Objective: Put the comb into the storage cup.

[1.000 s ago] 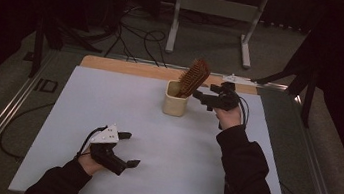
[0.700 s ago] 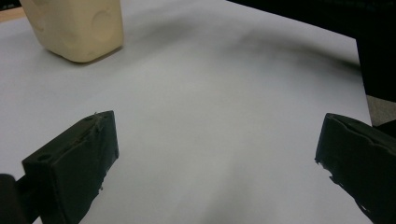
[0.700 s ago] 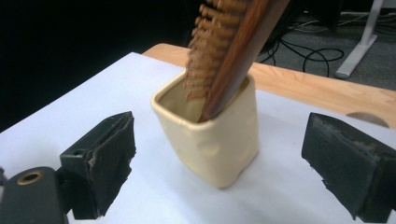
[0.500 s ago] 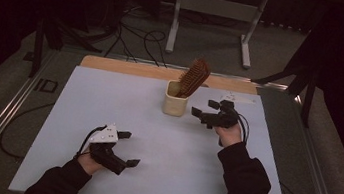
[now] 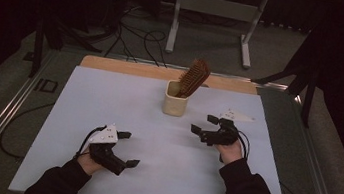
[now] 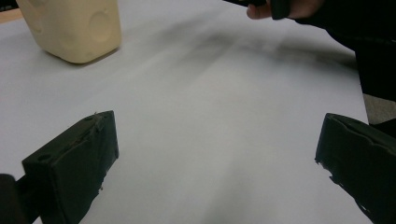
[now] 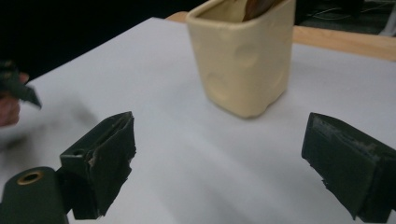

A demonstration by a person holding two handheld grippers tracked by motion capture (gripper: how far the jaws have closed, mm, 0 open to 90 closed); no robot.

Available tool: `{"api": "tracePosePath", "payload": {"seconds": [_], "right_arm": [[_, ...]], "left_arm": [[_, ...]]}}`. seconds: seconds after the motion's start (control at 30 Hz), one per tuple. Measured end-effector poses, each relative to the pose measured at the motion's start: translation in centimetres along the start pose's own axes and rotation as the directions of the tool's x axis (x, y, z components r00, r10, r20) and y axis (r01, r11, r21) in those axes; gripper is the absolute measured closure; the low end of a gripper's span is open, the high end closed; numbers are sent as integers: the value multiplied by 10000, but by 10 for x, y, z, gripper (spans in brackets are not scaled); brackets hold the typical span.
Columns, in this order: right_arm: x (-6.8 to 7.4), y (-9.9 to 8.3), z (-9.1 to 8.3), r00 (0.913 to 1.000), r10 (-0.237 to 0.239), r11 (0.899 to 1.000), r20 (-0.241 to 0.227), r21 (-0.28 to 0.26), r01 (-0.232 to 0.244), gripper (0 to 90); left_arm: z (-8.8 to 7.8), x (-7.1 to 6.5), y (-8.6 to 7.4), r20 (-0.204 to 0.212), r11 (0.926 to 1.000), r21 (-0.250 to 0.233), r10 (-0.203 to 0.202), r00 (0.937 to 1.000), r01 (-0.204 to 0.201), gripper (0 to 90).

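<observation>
A cream cup (image 5: 175, 99) stands upright near the back middle of the white table (image 5: 109, 99), with a brown wooden hairbrush (image 5: 193, 77) leaning out of it, bristle head up. My right gripper (image 5: 204, 124) is open and empty, low over the table to the right and in front of the cup; its own view shows the cup (image 7: 245, 56) just beyond the spread jaws. My left gripper (image 5: 129, 148) rests open and empty near the front left, and the cup (image 6: 74, 25) shows far off in its view.
A wooden strip (image 5: 128, 67) runs along the table's back edge. Behind it stand a white frame stand (image 5: 214, 7) and floor cables (image 5: 132, 36). Metal rails (image 5: 0, 125) flank the table. Bare white surface lies between the two grippers.
My right gripper has let go of the hairbrush, which now stands in the cup, and has drawn back toward the front and down to the table. The left gripper has stayed put.
</observation>
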State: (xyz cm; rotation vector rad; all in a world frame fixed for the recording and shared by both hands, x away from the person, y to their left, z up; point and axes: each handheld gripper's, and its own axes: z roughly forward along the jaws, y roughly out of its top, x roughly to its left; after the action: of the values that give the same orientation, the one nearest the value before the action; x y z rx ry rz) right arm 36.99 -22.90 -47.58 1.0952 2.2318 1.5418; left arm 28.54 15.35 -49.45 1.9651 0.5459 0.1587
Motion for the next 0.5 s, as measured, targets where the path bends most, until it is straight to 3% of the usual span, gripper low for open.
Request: {"api": "tracePosePath", "payload": {"seconds": [0.3, 0.5], "right_arm": [[10, -26, -20, 9995, -299, 9994, -77, -170, 298, 97], [10, -41, -33, 9998, -78, 9996, -199, -278, 73, 97]], "left_arm": [[-3, 1, -1, 7, 10000, 3, 3, 10000, -3, 0], [-8, 1, -5, -48, 9999, 103, 8, 10000, -8, 0]]}}
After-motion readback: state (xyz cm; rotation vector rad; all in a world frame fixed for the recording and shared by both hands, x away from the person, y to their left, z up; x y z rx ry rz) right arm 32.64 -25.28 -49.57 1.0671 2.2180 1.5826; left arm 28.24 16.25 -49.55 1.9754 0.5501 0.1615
